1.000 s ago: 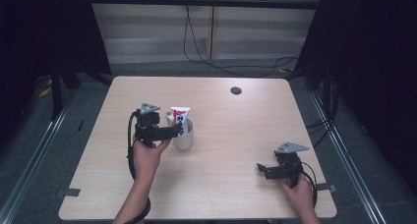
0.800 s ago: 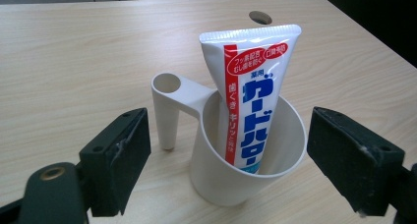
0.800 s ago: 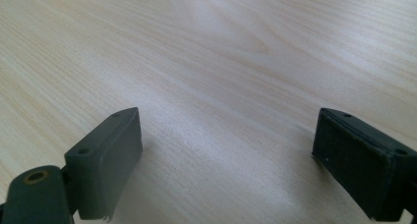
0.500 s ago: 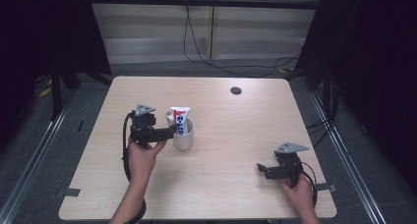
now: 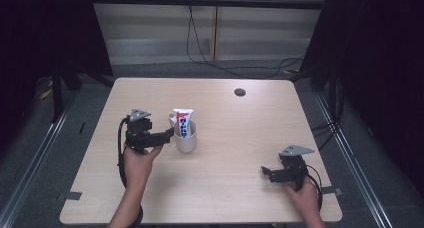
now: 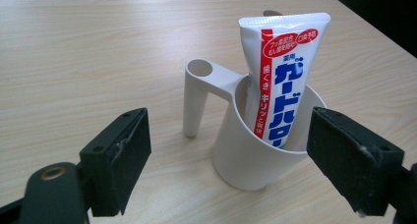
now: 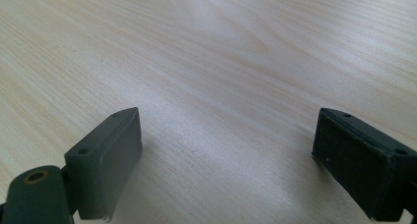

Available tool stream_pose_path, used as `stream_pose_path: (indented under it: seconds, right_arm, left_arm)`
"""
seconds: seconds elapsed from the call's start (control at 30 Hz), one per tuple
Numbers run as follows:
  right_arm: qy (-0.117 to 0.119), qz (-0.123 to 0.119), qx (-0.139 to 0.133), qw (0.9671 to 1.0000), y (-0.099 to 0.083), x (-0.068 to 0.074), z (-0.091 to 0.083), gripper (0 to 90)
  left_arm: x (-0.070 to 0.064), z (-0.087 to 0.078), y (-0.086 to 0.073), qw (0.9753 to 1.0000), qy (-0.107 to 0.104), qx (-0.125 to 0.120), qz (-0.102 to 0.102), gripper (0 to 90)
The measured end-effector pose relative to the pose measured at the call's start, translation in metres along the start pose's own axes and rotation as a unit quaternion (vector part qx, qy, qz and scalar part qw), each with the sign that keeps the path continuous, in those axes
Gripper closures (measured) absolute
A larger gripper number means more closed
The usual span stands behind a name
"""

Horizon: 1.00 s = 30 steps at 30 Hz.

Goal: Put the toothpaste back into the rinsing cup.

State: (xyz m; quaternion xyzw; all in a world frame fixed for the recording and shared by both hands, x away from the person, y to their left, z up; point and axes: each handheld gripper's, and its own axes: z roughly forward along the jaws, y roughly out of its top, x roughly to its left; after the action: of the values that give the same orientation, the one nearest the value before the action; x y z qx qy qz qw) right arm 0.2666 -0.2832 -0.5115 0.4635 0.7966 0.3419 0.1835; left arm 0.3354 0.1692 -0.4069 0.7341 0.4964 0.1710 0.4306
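The left gripper point(image 6: 228, 155), jaws wide, points at the white plastic handled cup point(image 6: 255, 150) directly ahead. A white tube of toothpaste point(image 6: 280, 76) stands upright inside. The right gripper point(image 5: 272, 173), also wide, lies well apart.

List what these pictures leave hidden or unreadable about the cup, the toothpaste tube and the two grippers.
- Toothpaste tube: its lower end, hidden inside the white cup in the left gripper view.
- Tube print: too small to read in the high view.
- Left gripper: its fingers are cut off by the bottom edge of its own view.
- Right gripper: finger gap too small to judge in the high view.
- Dark round spot on the table: too small to identify.
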Motion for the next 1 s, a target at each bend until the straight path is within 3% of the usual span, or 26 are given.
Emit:
stream_pose_path:
  seconds: [0.27, 0.7, 1.0]
  right_arm:
    - [0.0, 0.0, 0.0, 1.0, 0.0, 0.0, 0.0, 10.7]
    - [0.0, 0.0, 0.0, 1.0, 0.0, 0.0, 0.0, 10.7]
    - [0.0, 0.0, 0.0, 1.0, 0.0, 0.0, 0.0, 10.7]
  left_arm:
    - [0.006, -0.004, -0.006, 0.9999, 0.0, -0.01, -0.004, 16.9]
    - [0.018, -0.006, -0.021, 0.9998, 0.017, -0.002, -0.006, 16.9]
    - [0.025, -0.008, -0.031, 0.9999, 0.017, -0.003, 0.0, 16.9]
